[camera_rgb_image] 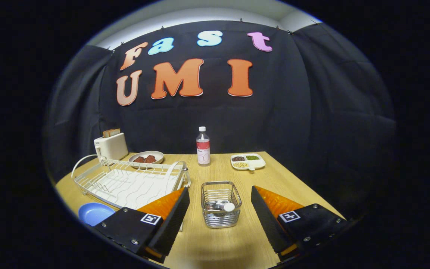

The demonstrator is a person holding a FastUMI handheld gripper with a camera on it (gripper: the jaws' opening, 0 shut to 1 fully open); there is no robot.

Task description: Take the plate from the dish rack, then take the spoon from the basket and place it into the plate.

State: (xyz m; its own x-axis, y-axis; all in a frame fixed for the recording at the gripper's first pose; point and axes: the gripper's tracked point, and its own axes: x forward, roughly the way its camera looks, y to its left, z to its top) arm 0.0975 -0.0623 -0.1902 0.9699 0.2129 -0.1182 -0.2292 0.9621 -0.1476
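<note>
Holding nothing, gripper has its fingers spread wide, one on each side of the wire basket without touching it; basket sits on the wooden table right in the gap between the fingers, level with their tips; spoon lies inside the basket, its pale rounded end up near the basket's rim, the rest of it dark and hard to make out through the wires.

Blue plate lies flat on the table beside the near corner of the dish rack, outside the rack, just left of the left finger, partly cut off by that finger's body; rack is a white wire frame on a ribbed tray, left of the basket and beyond the left finger, no dishes standing in it.

Further out: clear bottle with white cap and red label stands upright straight beyond the basket; white sectioned dish holding dark, green and tan bits sits right of the bottle; beige plate with brown pieces on it sits behind the rack; white toaster with bread sticking out of the top stands at the back left corner, against the dark cloth wall.
</note>
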